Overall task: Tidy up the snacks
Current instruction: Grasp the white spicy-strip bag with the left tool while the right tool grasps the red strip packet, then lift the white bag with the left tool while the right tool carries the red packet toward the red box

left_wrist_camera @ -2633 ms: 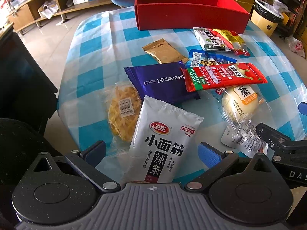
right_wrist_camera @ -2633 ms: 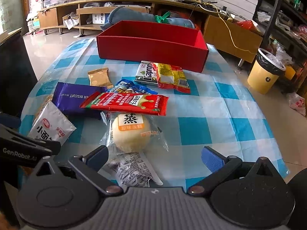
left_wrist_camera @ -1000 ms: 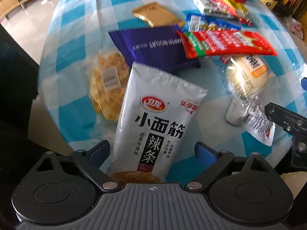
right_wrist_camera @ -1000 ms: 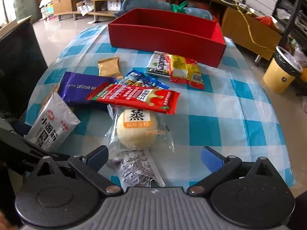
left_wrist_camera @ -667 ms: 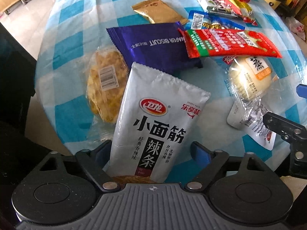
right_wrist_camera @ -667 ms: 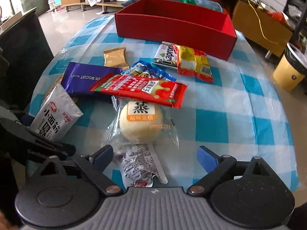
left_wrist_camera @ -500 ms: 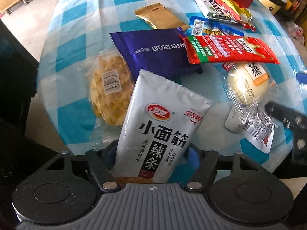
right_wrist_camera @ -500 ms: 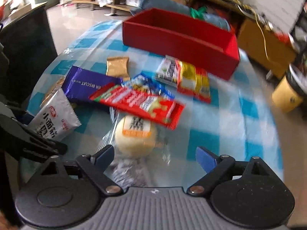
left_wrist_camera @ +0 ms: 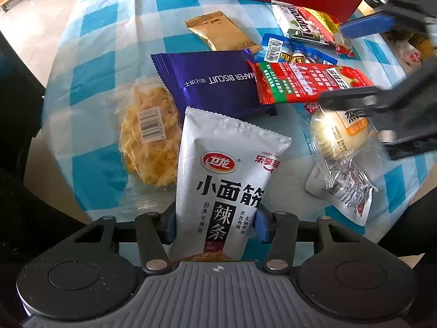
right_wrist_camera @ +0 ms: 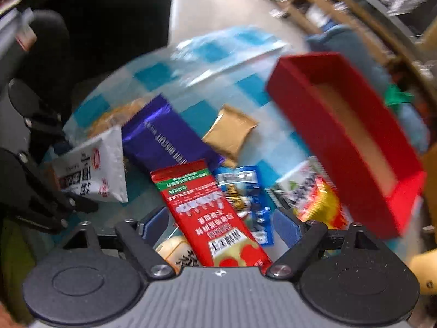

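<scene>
A white spicy-strip packet (left_wrist_camera: 226,169) lies at the near edge of the checked tablecloth (left_wrist_camera: 109,27). My left gripper (left_wrist_camera: 215,225) points steeply down over it, its jaws closing, and both blue pads touch the packet's sides. My right gripper (right_wrist_camera: 218,227) hovers over the long red packet (right_wrist_camera: 207,207), which lies between its jaws without touching the pads. Those jaws are closing slightly. In the left wrist view the right gripper (left_wrist_camera: 355,63) hangs above the red packet (left_wrist_camera: 300,84) and the wrapped bun (left_wrist_camera: 338,136). The red box (right_wrist_camera: 341,136) stands open at the far side.
Around these lie a purple wafer biscuit pack (left_wrist_camera: 213,82), a yellow pastry in clear wrap (left_wrist_camera: 147,142), a gold sachet (left_wrist_camera: 221,31), a blue packet (left_wrist_camera: 295,52), a green and red pack (left_wrist_camera: 306,24) and a small clear sachet (left_wrist_camera: 341,191). A dark chair stands left of the table.
The left jaws have closed in from wide apart onto the white packet's sides. The right gripper has rolled and swung in over the red packet, its view now blurred.
</scene>
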### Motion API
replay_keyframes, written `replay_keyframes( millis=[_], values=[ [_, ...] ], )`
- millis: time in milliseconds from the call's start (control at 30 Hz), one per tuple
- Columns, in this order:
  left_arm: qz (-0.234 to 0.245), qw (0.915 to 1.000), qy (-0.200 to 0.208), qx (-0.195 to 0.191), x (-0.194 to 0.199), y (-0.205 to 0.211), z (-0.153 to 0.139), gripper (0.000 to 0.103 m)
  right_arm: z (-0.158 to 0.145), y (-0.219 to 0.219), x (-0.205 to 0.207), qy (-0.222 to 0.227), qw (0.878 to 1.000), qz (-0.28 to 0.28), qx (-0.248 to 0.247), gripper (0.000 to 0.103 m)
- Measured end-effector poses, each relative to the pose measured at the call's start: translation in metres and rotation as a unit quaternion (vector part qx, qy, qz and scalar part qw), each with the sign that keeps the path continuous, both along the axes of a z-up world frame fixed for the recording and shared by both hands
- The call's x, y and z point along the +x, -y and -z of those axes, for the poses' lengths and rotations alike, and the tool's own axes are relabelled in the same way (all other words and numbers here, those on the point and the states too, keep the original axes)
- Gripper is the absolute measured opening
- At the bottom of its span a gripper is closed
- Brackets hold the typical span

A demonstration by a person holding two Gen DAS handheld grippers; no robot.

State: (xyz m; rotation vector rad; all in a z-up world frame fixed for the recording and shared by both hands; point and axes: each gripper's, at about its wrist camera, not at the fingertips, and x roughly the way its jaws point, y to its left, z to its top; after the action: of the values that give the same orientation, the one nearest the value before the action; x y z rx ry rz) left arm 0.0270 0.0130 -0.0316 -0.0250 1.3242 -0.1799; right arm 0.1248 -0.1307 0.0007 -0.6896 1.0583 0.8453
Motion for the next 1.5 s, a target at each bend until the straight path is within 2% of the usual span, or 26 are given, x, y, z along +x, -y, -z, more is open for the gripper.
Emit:
replay_keyframes(
  millis=[100,167,233,267,333,400,433,500,567,733,767,867,900,967,1033,1267,1333,1433,1467,1500],
  values=[
    [-0.005,0.9999,-0.005,-0.011,0.003,-0.006,0.0,0.061,0.021,-0.007,0.012,-0.05,0.998,-0.029,-0.031,0.077],
    [-0.009,0.9998,-0.007,-0.019,0.004,-0.01,0.0,0.061,0.031,-0.008,0.018,-0.083,0.996,-0.032,-0.031,0.078],
    [-0.009,0.9996,-0.011,-0.024,0.005,-0.013,0.0,0.065,0.034,-0.009,0.02,-0.081,0.996,-0.024,-0.038,0.075],
    [-0.006,0.9995,-0.012,-0.029,0.007,-0.014,0.0,0.067,0.034,-0.008,0.021,-0.084,0.996,-0.012,-0.041,0.07],
    [-0.002,0.9988,-0.02,-0.045,0.009,-0.016,0.002,0.082,0.028,-0.004,0.019,-0.092,0.995,0.007,-0.037,0.055],
    [-0.003,0.9982,-0.023,-0.056,0.011,-0.018,0.003,0.083,0.021,0.005,0.017,-0.118,0.992,0.031,-0.025,0.034],
    [-0.003,0.9982,-0.024,-0.056,0.013,-0.017,0.004,0.085,0.018,0.01,0.015,-0.128,0.991,0.04,-0.019,0.028],
    [0.0,0.9981,-0.025,-0.056,0.015,-0.017,0.004,0.088,0.015,0.017,0.009,-0.135,0.989,0.055,-0.016,0.022],
    [0.004,0.998,-0.027,-0.056,0.017,-0.015,0.005,0.091,0.013,0.019,0.002,-0.137,0.989,0.054,-0.019,0.021],
    [0.003,0.9986,-0.023,-0.048,0.016,-0.014,0.004,0.092,0.007,0.018,-0.007,-0.144,0.989,0.032,-0.01,0.023],
    [0.004,0.9986,-0.023,-0.047,0.016,-0.014,0.004,0.092,0.009,0.015,-0.007,-0.142,0.989,0.025,-0.016,0.029],
    [0.004,0.9985,-0.027,-0.047,0.012,-0.005,0.004,0.095,0.016,0.002,0.006,-0.131,0.991,0.014,-0.014,0.035],
    [0.003,0.9983,-0.03,-0.05,0.013,-0.005,0.005,0.096,0.017,0.0,0.01,-0.142,0.99,0.012,-0.007,0.045],
    [0.003,0.9978,-0.038,-0.054,0.014,-0.007,0.01,0.103,0.023,-0.003,0.013,-0.151,0.988,0.013,0.001,0.055],
    [0.014,0.9979,-0.041,-0.048,0.014,-0.005,0.012,0.103,0.033,-0.005,0.014,-0.158,0.987,0.012,-0.003,0.056],
    [0.057,0.9976,-0.039,-0.001,0.011,0.015,0.017,0.103,0.038,0.015,0.013,-0.178,0.984,0.008,0.011,0.062],
    [0.057,0.9976,-0.04,0.004,0.012,0.019,0.019,0.103,0.039,0.019,0.011,-0.162,0.986,0.025,0.014,0.055],
    [0.053,0.9978,-0.038,0.011,0.013,0.024,0.019,0.098,0.036,0.028,0.016,-0.154,0.984,0.084,0.026,0.03],
    [0.049,0.9981,-0.034,0.017,0.013,0.025,0.017,0.093,0.035,0.033,0.019,-0.16,0.981,0.104,0.031,0.011],
    [0.044,0.9984,-0.03,0.022,0.011,0.029,0.017,0.089,0.035,0.039,0.024,-0.173,0.975,0.129,0.042,0.01]
  ],
)
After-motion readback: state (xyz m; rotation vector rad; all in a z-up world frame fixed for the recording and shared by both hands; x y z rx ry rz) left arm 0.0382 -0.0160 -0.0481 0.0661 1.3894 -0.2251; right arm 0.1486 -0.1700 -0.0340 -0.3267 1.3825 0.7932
